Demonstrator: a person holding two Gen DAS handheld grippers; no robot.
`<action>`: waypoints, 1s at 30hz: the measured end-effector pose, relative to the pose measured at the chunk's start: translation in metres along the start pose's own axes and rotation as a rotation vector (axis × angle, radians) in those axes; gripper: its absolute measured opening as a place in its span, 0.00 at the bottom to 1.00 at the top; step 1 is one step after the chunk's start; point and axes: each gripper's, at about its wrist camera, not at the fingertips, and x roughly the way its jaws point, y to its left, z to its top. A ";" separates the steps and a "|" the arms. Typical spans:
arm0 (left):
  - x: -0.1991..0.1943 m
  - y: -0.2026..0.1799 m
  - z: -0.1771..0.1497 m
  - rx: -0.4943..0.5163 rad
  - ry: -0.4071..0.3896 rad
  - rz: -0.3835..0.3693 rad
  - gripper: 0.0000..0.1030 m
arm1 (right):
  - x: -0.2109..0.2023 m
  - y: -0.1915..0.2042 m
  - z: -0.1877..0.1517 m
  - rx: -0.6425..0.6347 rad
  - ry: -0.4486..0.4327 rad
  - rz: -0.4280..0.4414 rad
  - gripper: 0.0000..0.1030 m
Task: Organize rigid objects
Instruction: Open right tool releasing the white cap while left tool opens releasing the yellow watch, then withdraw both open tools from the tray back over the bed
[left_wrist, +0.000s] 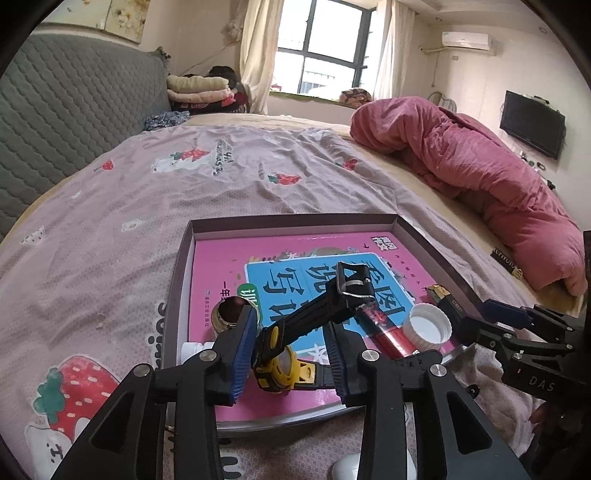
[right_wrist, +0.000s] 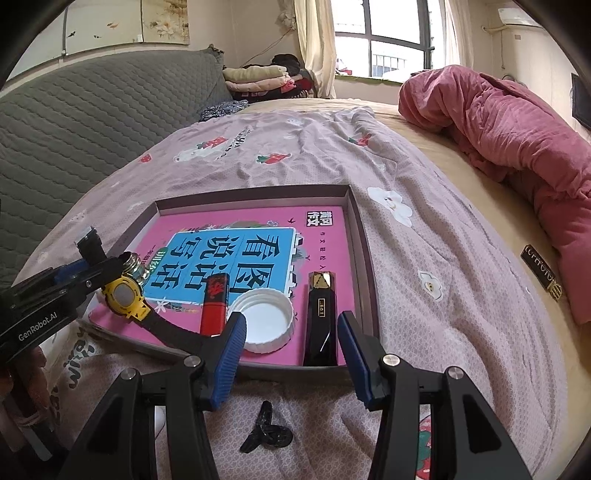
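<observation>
Left wrist view: left claw (left_wrist: 288, 360) stands half open around the yellow watch (left_wrist: 275, 363), pads not pressing; its strap runs away toward the tray's (left_wrist: 295, 220) far edge.
Right wrist view: right claw (right_wrist: 291, 345) wide and empty (black case (right_wrist: 320, 321) lies lengthwise just ahead, by the tray's right wall).

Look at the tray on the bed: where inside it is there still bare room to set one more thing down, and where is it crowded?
Free: the far half of the tray, over the book's top, up to the back wall. Crowded: the near edge, where watch, red tube, white cap and black case lie side by side.
</observation>
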 end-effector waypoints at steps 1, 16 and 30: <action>0.000 0.000 0.000 0.002 0.001 -0.001 0.37 | 0.000 0.000 0.000 -0.001 0.000 0.004 0.50; -0.004 0.002 0.000 -0.011 0.002 0.006 0.46 | 0.000 0.003 -0.001 -0.007 0.004 0.007 0.50; -0.003 0.002 -0.001 -0.012 0.000 -0.006 0.54 | 0.002 0.003 -0.005 -0.006 0.011 0.003 0.50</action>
